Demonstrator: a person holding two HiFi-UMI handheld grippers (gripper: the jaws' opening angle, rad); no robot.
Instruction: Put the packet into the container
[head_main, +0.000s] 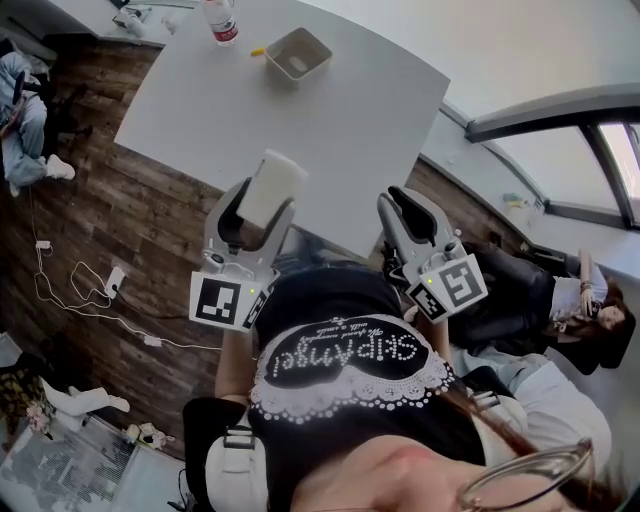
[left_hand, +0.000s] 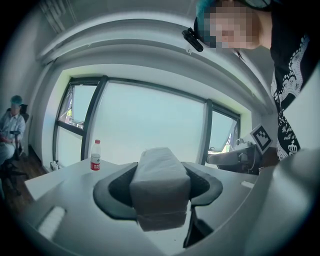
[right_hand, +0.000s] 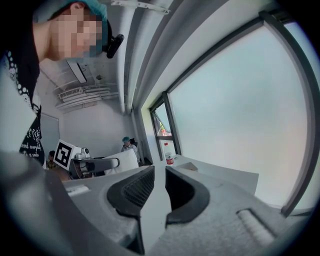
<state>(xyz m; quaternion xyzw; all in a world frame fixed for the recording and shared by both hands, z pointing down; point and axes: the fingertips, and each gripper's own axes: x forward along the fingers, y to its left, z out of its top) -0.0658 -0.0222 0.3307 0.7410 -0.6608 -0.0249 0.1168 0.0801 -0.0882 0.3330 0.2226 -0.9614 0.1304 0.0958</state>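
The white packet (head_main: 272, 183) stands up between the jaws of my left gripper (head_main: 262, 205), which is shut on it above the near edge of the white table (head_main: 350, 130). In the left gripper view the packet (left_hand: 160, 185) fills the gap between the black pads. The beige open container (head_main: 298, 53) sits far off, near the table's back edge. My right gripper (head_main: 408, 215) hovers to the right of the left one and holds nothing. In its own view the right gripper (right_hand: 160, 185) has its jaws drawn together with only a thin slit.
A plastic bottle with a red label (head_main: 222, 20) stands left of the container; the bottle (left_hand: 95, 156) also shows in the left gripper view. Cables (head_main: 95, 290) lie on the wooden floor at left. Seated people are at the far left and right.
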